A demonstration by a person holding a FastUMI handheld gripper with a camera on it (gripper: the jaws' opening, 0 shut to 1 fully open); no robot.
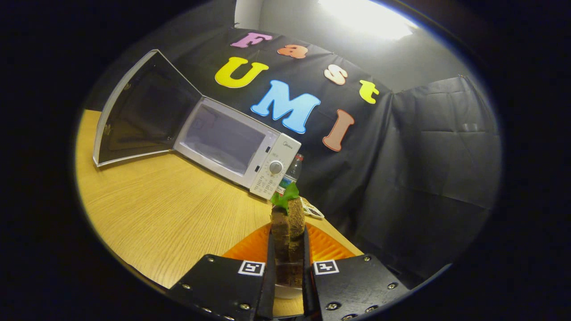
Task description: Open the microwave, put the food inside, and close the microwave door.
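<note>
In the gripper view, your gripper (pixel 288 258) is clamped on the food, a brown burger-like stack with a green leafy layer on top (pixel 288 223); both fingers press its sides, and it stands on edge between them, its long axis running forward along the fingers. Beneath it lies an orange ribbed plate (pixel 328 249) on the pale wooden table (pixel 156 209).

The white microwave (pixel 236 147) sits well ahead and to the left of your fingers, its dark-glass door (pixel 142 107) swung wide on the far left side, so the pale cavity (pixel 221 138) faces you at a slant. A clear plastic bottle (pixel 292 171) stands just beside the control panel.

To load the food, you likely need to travel forward and leftward, turning to face the opening.
</note>
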